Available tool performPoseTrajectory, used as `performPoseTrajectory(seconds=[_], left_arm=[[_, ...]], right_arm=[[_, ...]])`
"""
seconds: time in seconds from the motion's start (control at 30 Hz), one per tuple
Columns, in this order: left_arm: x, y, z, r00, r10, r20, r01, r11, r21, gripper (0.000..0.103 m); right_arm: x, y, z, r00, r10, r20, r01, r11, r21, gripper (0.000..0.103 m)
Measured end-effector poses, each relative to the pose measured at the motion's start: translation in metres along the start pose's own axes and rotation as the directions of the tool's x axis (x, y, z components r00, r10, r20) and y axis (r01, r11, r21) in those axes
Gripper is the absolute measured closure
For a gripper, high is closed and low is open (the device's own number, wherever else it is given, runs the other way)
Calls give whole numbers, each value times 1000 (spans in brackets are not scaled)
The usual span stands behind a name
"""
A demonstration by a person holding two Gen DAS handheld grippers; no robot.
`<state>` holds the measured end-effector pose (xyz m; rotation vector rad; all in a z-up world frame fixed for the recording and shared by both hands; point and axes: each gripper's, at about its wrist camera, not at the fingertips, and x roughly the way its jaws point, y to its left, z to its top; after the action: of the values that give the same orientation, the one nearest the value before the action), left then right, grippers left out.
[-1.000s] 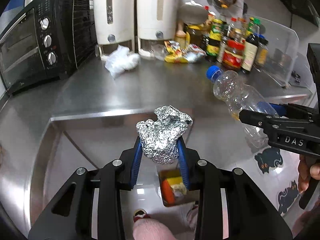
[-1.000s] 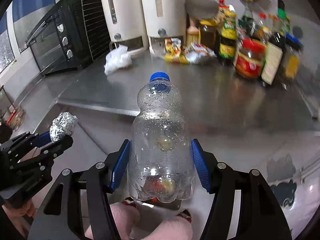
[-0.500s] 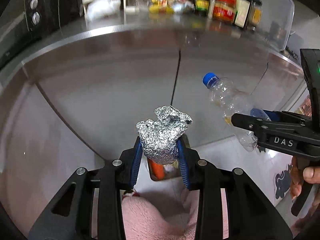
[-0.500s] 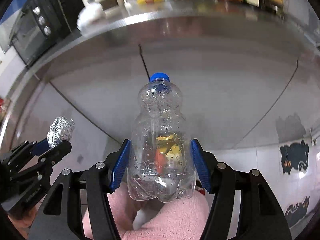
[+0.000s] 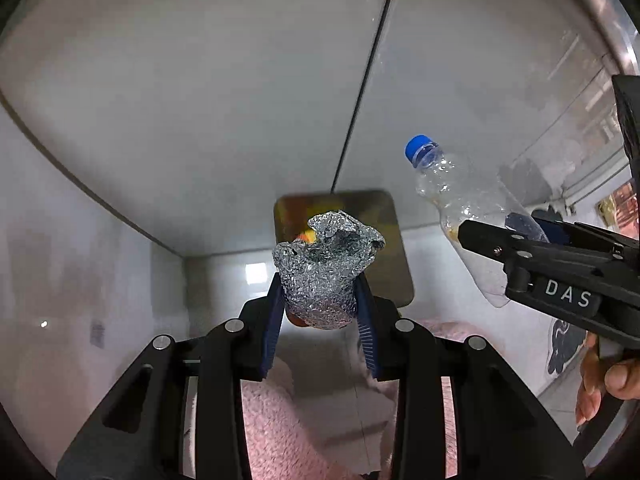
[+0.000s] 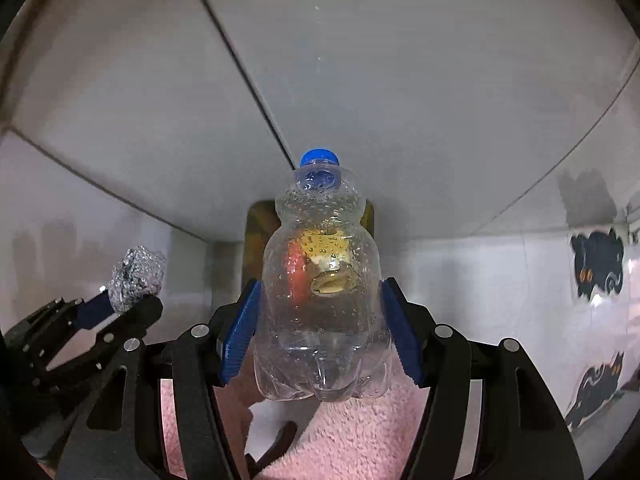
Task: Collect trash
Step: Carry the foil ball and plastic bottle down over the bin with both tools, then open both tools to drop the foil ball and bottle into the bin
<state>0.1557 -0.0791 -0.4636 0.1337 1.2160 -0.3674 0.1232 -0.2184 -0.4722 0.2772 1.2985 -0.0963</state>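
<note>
A small square bin sits on the floor against the base of the steel cabinet doors, and both grippers point steeply down at it. Inside the bin, orange and yellow scraps show, though what they are cannot be told through the blur and the things held in front. The left gripper is clamped narrowly on one crumpled ball of foil, its blue pads pressing the ball from both sides just above the bin's near edge. The right gripper grips one clear plastic bottle across its belly, jaws set wider; the bottle has a blue cap pointing away toward the bin, droplets cling to its inner wall, and only a yellowish trace of liquid lies inside. Two dark cat stickers mark the white wall at the right. Pink fuzzy slippers fill the lower edge of both views.
</note>
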Motion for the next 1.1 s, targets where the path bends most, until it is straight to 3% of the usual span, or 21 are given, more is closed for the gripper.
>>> performPoseTrajectory(seconds=[0.27,0.67,0.8,1.03,1.1], left_arm=[[67,3,15,991,-7,-131,5,1000,-13,70],[108,4,29,980,-38,-194,31,999,-40,69],[106,4,33,982,-40,-182,33,999,-42,58],[87,8,31,988,-23,-152,17,999,-43,43],[75,12,28,991,-16,-135,10,999,-46,35]], right_arm=[[55,-4,21,994,-1,-111,4,1000,30,40],[86,-12,46,984,-7,-179,18,998,62,39],[81,-19,50,986,1,-166,13,997,79,38],[63,-20,48,991,-22,-133,32,997,74,27],[60,-17,48,993,-32,-118,40,997,64,21]])
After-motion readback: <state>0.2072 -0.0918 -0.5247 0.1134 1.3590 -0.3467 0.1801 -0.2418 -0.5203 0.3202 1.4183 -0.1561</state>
